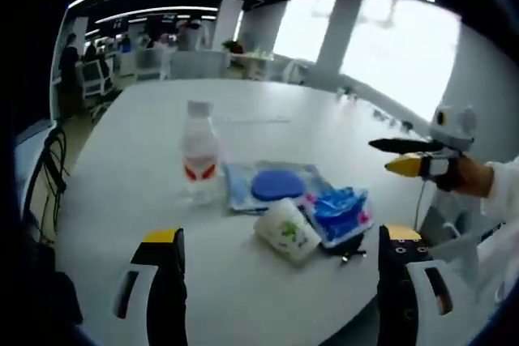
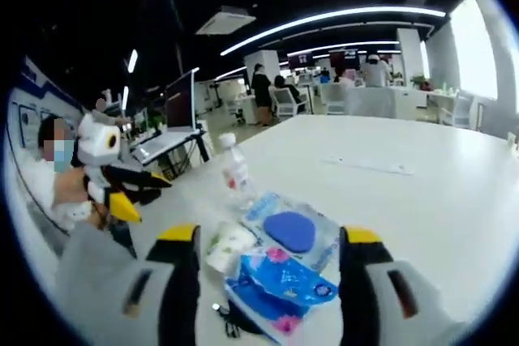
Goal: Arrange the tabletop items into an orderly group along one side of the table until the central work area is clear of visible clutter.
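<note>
Tabletop (image 1: 324, 143) items form one small cluster near its edge on the smooth white surface: one clear plastic bottle (image 1: 199, 160) with red label, upright; one flat packet (image 1: 276, 185) showing a blue disc; one crinkled blue pouch (image 1: 340, 210); one white tissue pack (image 1: 287, 231). Left tongs (image 1: 280, 265) and right tongs (image 2: 272, 261) hover released. Bright open-plan office behind.

Upright clear water bottle (image 1: 200, 151) with red label, beside flat blue-lidded packet (image 1: 276, 185); white tissue pack (image 1: 287, 229) and blue crumpled wrapper (image 1: 340, 208) touching it.
</note>
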### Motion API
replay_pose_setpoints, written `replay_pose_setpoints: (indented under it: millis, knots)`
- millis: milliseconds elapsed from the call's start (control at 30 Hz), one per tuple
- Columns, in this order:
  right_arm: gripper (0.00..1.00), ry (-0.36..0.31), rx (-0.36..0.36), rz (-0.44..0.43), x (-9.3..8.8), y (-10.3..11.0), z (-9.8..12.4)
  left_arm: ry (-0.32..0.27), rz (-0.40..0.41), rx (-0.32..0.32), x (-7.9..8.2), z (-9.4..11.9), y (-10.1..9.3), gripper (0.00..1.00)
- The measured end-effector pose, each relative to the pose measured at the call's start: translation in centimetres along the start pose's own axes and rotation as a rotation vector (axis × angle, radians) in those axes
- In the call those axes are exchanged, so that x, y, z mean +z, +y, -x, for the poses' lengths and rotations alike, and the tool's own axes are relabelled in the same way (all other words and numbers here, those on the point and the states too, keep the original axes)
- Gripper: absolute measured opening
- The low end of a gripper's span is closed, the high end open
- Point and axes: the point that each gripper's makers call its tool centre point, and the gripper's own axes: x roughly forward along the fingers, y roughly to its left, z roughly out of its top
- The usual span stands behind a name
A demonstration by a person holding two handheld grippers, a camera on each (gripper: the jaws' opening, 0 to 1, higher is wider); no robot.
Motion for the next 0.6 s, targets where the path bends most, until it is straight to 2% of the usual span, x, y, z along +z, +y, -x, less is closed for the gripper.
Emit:
replay_pose_setpoints:
  millis: [267, 367, 433, 500, 600]
  knots:
    - [0.68, 0.007, 0.056, -0.013, -0.2, -1.7, 1.8, -0.037, 0.031, 0.093, 0.5, -0.1, -1.8, 0.97]
    - [0.68, 0.012, 0.053, -0.013, -0.6, -2.1, 2.3, -0.040, 0.037, 0.096, 0.5, -0.3, -2.4, 0.97]
    - [0.68, 0.011, 0.043, -0.025, -0.9, -2.5, 2.6, -0.022, 0.018, 0.082, 0.3, -0.5, -2.7, 0.97]
    - [0.67, 0.015, 0.019, -0.044, -1.3, -3.0, 2.9, -0.010, 0.000, 0.077, 0.5, -0.6, -2.6, 0.96]
    - [0.67, 0.020, 0.021, -0.046, -1.8, -3.1, 3.0, -0.011, -0.004, 0.075, 0.8, -0.8, -2.1, 0.96]
